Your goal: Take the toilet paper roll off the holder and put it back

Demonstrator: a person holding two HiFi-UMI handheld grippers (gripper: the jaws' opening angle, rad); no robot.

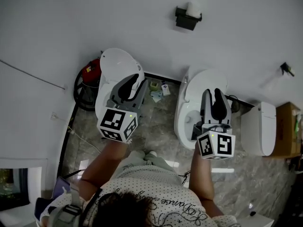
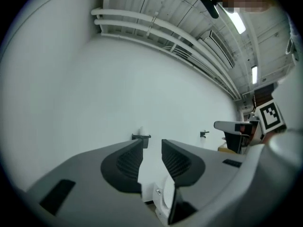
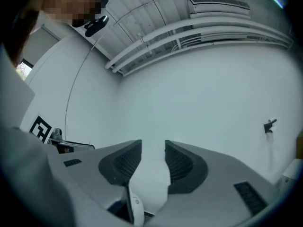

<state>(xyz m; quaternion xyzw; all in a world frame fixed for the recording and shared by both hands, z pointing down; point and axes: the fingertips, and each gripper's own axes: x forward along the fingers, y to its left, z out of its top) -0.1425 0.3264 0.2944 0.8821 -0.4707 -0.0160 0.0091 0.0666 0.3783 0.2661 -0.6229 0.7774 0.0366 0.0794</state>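
A black toilet paper holder (image 1: 187, 19) is fixed high on the white wall, with a white roll (image 1: 193, 8) sitting on it. In the left gripper view the holder (image 2: 141, 138) and roll (image 2: 140, 130) look small and far off, just above the left jaw's tip. My left gripper (image 1: 134, 79) is held level in front of the wall, its jaws slightly apart with nothing between them. My right gripper (image 1: 212, 92) hangs to its right, tilted a little upward, also narrowly open and empty. Both are well short of the holder. The right gripper view (image 3: 153, 150) shows only bare wall between the jaws.
Below the grippers stand two white toilets (image 1: 116, 63) (image 1: 187, 108), with a third white fixture (image 1: 259, 126) further right. A red appliance with a black hose (image 1: 90, 72) leans at the left wall. A small black hook (image 1: 285, 69) is on the wall and a cardboard box (image 1: 287, 129) at the right edge.
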